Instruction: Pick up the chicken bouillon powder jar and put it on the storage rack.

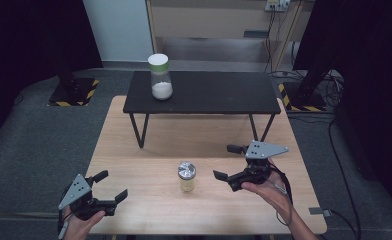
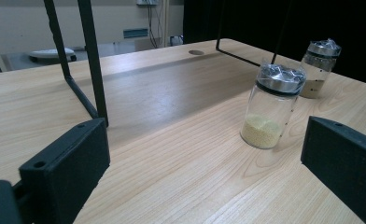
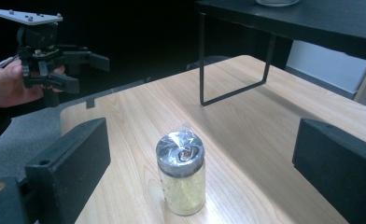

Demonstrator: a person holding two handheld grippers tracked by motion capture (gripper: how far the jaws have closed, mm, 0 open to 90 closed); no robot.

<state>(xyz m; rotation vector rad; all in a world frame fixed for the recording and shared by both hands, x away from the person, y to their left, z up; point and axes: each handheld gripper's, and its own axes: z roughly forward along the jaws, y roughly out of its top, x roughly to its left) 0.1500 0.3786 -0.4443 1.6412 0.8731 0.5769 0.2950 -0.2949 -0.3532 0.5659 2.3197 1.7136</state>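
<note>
A small glass jar (image 1: 186, 176) with a crinkled silver lid and yellow grains stands at the front middle of the wooden table (image 1: 134, 150). My left gripper (image 1: 113, 186) is open and empty at the front left corner, well left of the jar. My right gripper (image 1: 225, 161) is open and empty just right of the jar. In the right gripper view the jar (image 3: 181, 186) stands between and ahead of the spread jaws of that gripper (image 3: 202, 140). In the left gripper view the jar (image 2: 270, 107) is ahead and to the right of the open gripper (image 2: 204, 140).
A low black shelf (image 1: 209, 95) on thin metal legs spans the back of the table; a taller jar (image 1: 160, 77) with a white lid and white powder stands on its left part. A second silver-lidded jar (image 2: 319, 70) stands beyond the first. My left gripper (image 3: 85, 73) is far left.
</note>
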